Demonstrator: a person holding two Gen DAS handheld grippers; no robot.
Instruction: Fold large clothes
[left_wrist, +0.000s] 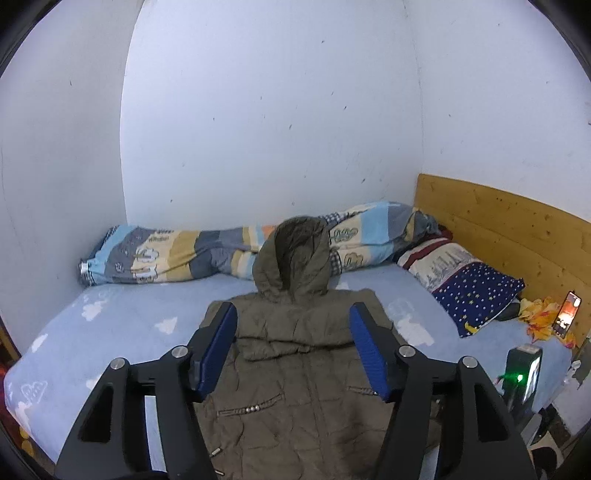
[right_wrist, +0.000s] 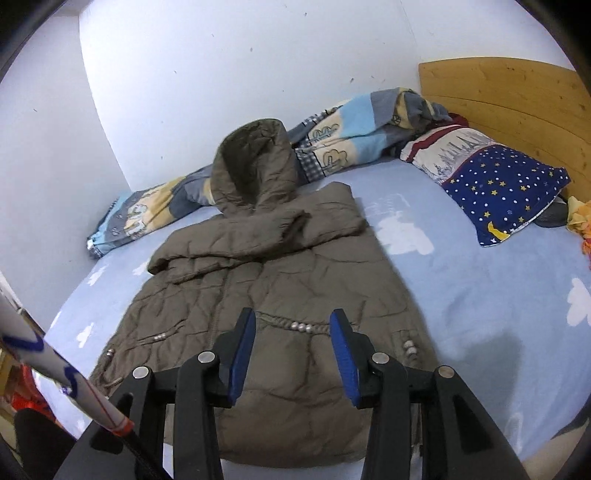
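An olive-brown padded hooded coat (left_wrist: 295, 373) (right_wrist: 266, 273) lies flat on the bed, front side up, both sleeves folded across its chest. Its hood (left_wrist: 295, 254) (right_wrist: 255, 166) rests against the rolled quilt by the wall. My left gripper (left_wrist: 293, 314) hangs above the coat's upper part, jaws open with nothing between the blue pads. My right gripper (right_wrist: 291, 321) hovers over the coat's lower part near a beaded pocket trim (right_wrist: 303, 326), also open and holding nothing.
The bed has a light blue sheet (left_wrist: 110, 321) (right_wrist: 480, 295) with white clouds. A striped rolled quilt (left_wrist: 166, 258) (right_wrist: 332, 136) lies along the wall. A starry pillow (left_wrist: 469, 288) (right_wrist: 498, 184) sits by the wooden headboard (left_wrist: 498, 229). A lit phone (left_wrist: 567, 314) and a device with a green light (left_wrist: 522, 376) stand at the right edge.
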